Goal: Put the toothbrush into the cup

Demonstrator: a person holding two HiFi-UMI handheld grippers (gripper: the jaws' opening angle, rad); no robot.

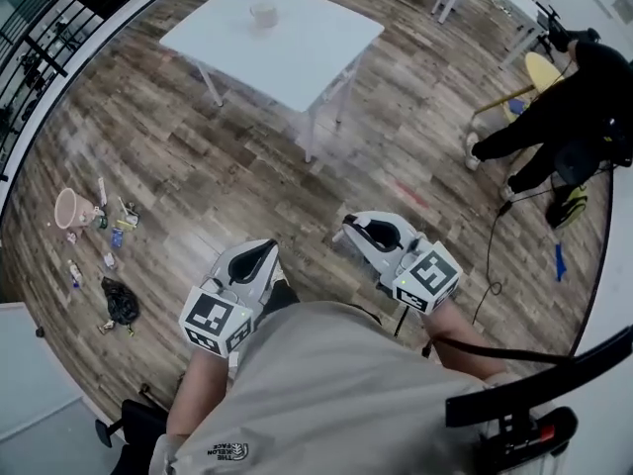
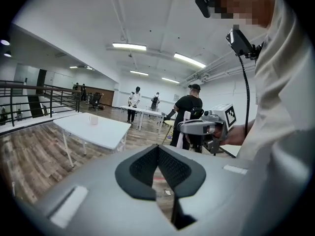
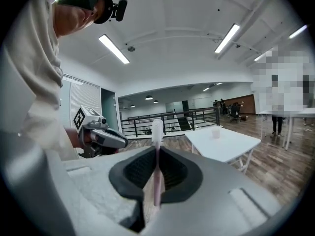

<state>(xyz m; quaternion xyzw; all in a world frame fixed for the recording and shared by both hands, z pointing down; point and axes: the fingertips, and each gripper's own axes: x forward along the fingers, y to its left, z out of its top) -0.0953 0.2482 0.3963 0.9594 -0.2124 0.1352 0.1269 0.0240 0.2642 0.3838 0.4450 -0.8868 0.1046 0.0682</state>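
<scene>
Head view: shows the cup [image 1: 263, 13] standing on the far part of the white table [image 1: 297, 57], with left gripper [image 1: 259, 257] and right gripper [image 1: 361, 228] side by side, well short of that table. Left gripper view: shows jaws closed together on nothing, table ahead to the left. Right gripper view: shows jaws clamped on the pale pink toothbrush [image 3: 157, 161], upright, head up, table ahead to the right.

Lower centre, the left gripper [image 2: 158, 149] has its jaws meeting, nothing between them. Middle left stands a white table [image 2: 98, 130] bearing a cup [image 2: 93, 120]; the right gripper [image 2: 184, 128] is at middle right.
</scene>
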